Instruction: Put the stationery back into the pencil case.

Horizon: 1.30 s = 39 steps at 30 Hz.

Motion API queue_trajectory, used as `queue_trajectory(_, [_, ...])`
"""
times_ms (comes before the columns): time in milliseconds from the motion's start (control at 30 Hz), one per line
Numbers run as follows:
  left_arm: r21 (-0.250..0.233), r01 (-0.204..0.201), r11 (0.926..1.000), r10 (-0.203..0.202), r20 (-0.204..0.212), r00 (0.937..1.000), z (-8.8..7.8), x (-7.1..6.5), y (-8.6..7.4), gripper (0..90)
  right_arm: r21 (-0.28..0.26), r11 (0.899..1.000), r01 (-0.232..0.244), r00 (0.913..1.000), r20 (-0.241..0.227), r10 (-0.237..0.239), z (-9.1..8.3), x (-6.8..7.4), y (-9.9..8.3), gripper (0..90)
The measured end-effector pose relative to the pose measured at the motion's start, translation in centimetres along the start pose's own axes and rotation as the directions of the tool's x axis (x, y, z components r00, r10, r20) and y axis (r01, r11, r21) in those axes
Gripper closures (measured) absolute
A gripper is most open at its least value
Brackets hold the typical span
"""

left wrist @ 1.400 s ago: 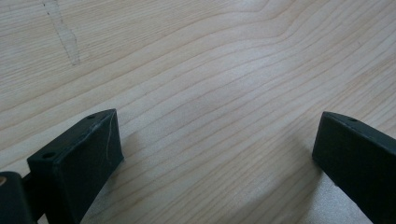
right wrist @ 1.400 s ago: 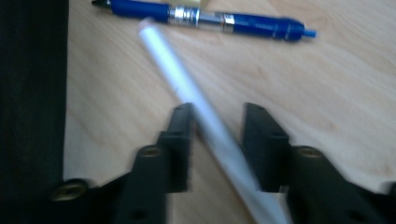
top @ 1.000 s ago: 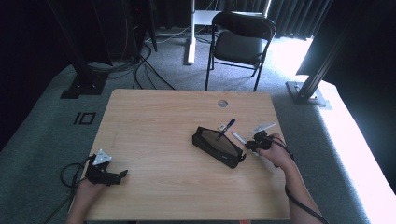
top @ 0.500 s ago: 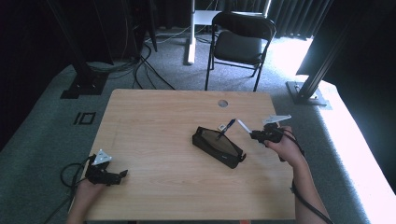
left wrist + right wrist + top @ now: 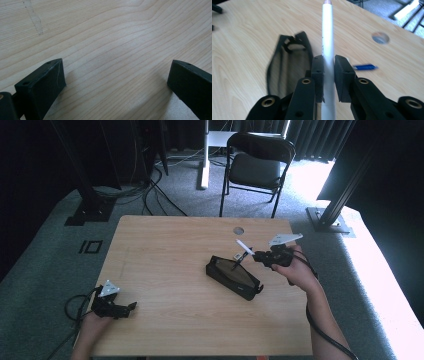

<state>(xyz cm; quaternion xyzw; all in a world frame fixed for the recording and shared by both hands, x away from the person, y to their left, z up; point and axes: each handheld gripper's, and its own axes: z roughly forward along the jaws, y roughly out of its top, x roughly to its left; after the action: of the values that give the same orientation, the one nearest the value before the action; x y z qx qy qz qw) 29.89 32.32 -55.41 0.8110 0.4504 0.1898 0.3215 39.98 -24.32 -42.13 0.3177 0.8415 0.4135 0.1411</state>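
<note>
holding the white pen [image 5: 327, 37] clamped in our right gripper [image 5: 257, 256] above the open black pouch [image 5: 234, 277] on the counter [image 5: 165, 250], we judged it picked up but not yet stowed, our left gripper [image 5: 115, 82] lying released.

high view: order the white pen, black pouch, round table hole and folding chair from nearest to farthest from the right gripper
1. White pen, clamped in the right gripper.
2. Black pouch, on the table just left of and below that gripper in the picture.
3. Round table hole, near the table's far edge.
4. Folding chair, on the floor beyond the table.
</note>
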Motion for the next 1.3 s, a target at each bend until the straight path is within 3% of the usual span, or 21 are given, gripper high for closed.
queue_trajectory(267, [0.0,0.0,1.0,0.0,0.0,1.0,0.0,0.0,0.0,1.7,0.025,0.999,0.043,0.9977,-0.052,-0.042,1.7,2.3,1.2,78.4])
queue_trajectory(467, [0.0,0.001,1.0,-0.001,0.0,1.0,0.0,0.0,0.0,1.6,0.065,0.996,0.057,0.9968,-0.059,-0.053,3.4,3.2,1.3,78.4])
queue_trajectory(767, [0.0,0.001,1.0,-0.001,0.0,1.0,0.0,0.0,0.0,1.7,0.143,0.988,0.061,0.9967,-0.063,-0.052,5.8,3.7,0.3,78.4])
queue_trajectory(900, [0.0,0.0,1.0,0.0,0.0,1.0,0.0,0.0,0.0,1.7,0.187,0.98,0.074,0.9959,-0.066,-0.062,6.5,3.8,-0.1,78.4])
queue_trajectory(1233, [0.0,0.001,1.0,-0.001,0.0,1.0,0.0,0.0,0.0,1.7,0.256,0.962,0.091,0.9945,-0.074,-0.074,8.2,3.9,-0.7,78.4])
queue_trajectory(1300, [0.0,0.0,1.0,0.0,0.0,1.0,0.0,0.0,0.0,1.6,0.255,0.963,0.087,0.9942,-0.084,-0.067,8.3,3.9,-0.8,78.4])
